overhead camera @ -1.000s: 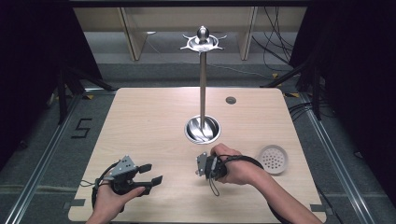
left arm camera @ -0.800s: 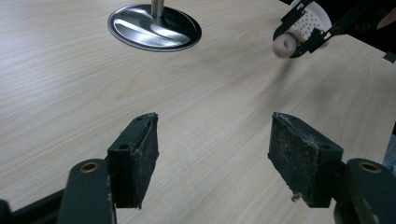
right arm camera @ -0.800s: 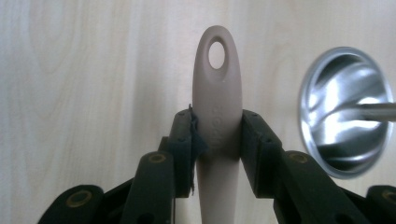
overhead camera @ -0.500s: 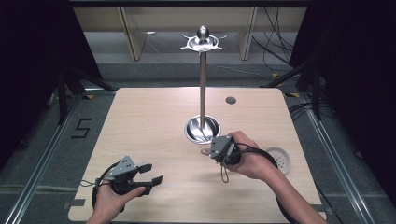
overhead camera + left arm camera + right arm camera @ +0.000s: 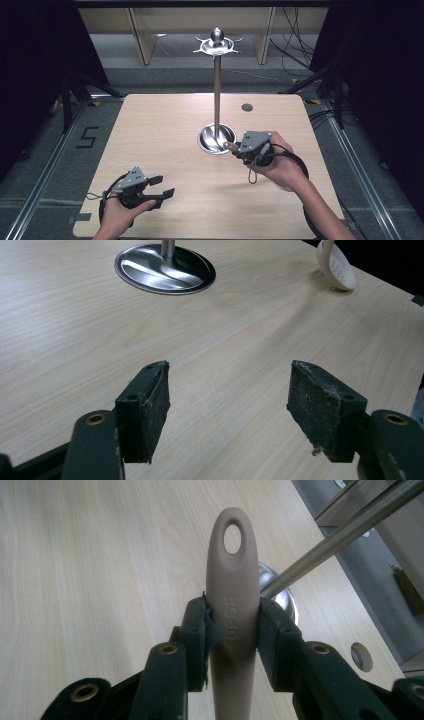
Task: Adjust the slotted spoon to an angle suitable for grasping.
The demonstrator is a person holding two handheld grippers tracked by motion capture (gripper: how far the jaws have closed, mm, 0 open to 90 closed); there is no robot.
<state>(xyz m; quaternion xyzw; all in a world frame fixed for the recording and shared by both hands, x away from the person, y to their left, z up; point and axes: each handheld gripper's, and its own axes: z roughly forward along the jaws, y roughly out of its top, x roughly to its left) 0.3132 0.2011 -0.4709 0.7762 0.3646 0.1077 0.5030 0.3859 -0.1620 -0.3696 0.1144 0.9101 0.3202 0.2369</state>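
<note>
A beige handle [image 5: 233, 595] with an oval hole near its tip is pinched between the two black jaws of the right gripper [image 5: 232, 625], whose pads are pressed against its sides. In the right gripper view the handle is seen pointing away from the camera, with embossed lettering along its length, above the wooden surface [image 5: 90, 555]. Beyond its tip, the metal pole [image 5: 340, 530] of a stand is seen slanting across the picture, and part of the shiny round base [image 5: 282, 602] is visible just behind the handle.

In the high view the right gripper [image 5: 235, 147] is held above the surface, just beside the base [image 5: 216, 139] of the stand [image 5: 217, 90], on its right. The tip of the handle [image 5: 230, 146] is seen poking out toward the base. The stand is set upright near the middle of the surface [image 5: 165, 125], and a ring of hooks is carried at its top.

The left gripper [image 5: 162, 186] is held low near the front left corner of the surface, well apart from the stand. Its jaws are spread wide, and nothing is held between them; in the left gripper view [image 5: 227, 405] only bare wood is seen in the gap. Farther off in that view, the base [image 5: 165, 275] is seen at the top, and a white perforated bowl-shaped part [image 5: 337, 270] is seen at the upper right, near the edge of the surface.
</note>
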